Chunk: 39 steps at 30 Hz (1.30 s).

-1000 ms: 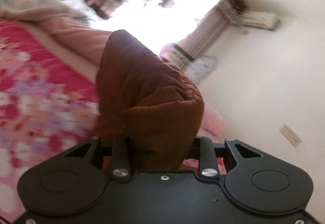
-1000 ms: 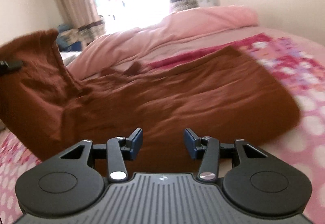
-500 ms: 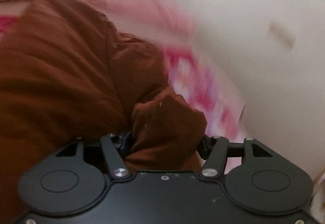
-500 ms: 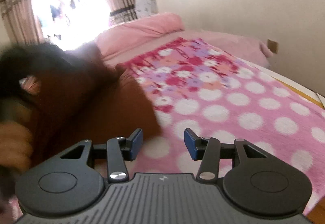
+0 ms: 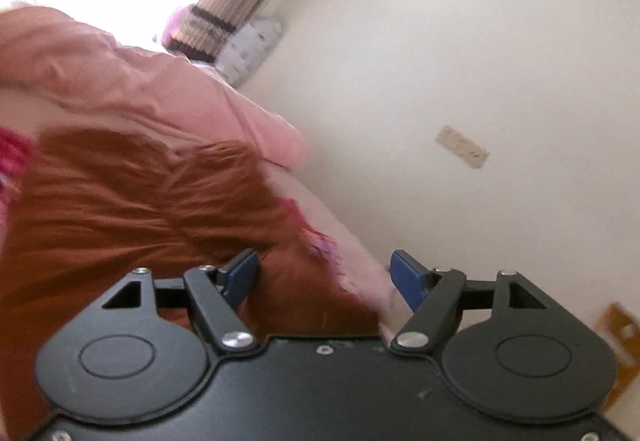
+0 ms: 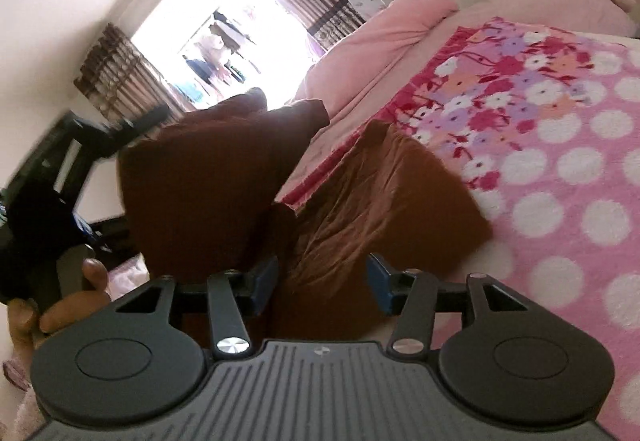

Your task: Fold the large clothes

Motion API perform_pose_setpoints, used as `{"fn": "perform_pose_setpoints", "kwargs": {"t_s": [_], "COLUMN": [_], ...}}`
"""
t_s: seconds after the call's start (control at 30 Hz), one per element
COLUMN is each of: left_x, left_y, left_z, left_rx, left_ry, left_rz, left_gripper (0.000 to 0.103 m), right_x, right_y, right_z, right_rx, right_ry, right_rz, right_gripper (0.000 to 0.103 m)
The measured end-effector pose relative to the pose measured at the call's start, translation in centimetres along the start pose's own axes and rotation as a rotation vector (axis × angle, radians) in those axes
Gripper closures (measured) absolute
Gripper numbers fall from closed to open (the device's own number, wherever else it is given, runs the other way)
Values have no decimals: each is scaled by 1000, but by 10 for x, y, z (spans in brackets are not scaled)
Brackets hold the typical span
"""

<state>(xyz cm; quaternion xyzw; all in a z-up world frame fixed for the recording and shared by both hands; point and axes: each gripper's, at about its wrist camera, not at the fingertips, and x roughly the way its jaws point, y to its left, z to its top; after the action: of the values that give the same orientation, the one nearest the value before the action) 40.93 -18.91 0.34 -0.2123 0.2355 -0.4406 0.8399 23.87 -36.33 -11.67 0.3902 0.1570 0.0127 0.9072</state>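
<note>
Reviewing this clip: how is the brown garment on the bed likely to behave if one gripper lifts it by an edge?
The brown garment would probably droop, since it already lies creased and folded over itself. It looks thick and soft, so likely weighty for one pinch; the layers may slide apart. The left gripper and right gripper are open, the left's jaws having just been opening; neither grips it.

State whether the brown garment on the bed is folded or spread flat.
Folded: the brown garment lies doubled on the bed, one part raised over another.

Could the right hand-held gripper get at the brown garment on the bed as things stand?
Probably yes. The right hand-held gripper is open and empty, with the brown garment lying directly ahead on the bedspread, nothing between them.
</note>
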Motion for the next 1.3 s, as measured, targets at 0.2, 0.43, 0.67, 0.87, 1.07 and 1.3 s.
{"fn": "perform_pose_setpoints", "kwargs": {"t_s": [0.2, 0.43, 0.67, 0.87, 1.07, 1.3], "left_x": [51, -49, -137, -113, -78, -61], "left_y": [13, 11, 51, 74, 70, 79], "left_z": [-9, -19, -68, -101, -102, -100], "left_rx": [-127, 118, 186, 170, 232, 215], "left_ry": [115, 19, 21, 127, 161, 158], "left_rz": [-12, 196, 449, 464, 520, 606], "left_gripper": [29, 29, 29, 29, 29, 29], "right_x": [-8, -14, 39, 76, 96, 86], "right_y": [-7, -10, -6, -13, -9, 9], "right_z": [-6, -1, 0, 7, 20, 38], "right_rx": [-7, 29, 156, 317, 312, 202], "right_ry": [-12, 15, 101, 140, 93, 23], "right_rz": [-76, 12, 130, 177, 99, 61], "right_gripper": [42, 40, 35, 27, 21, 73]}}
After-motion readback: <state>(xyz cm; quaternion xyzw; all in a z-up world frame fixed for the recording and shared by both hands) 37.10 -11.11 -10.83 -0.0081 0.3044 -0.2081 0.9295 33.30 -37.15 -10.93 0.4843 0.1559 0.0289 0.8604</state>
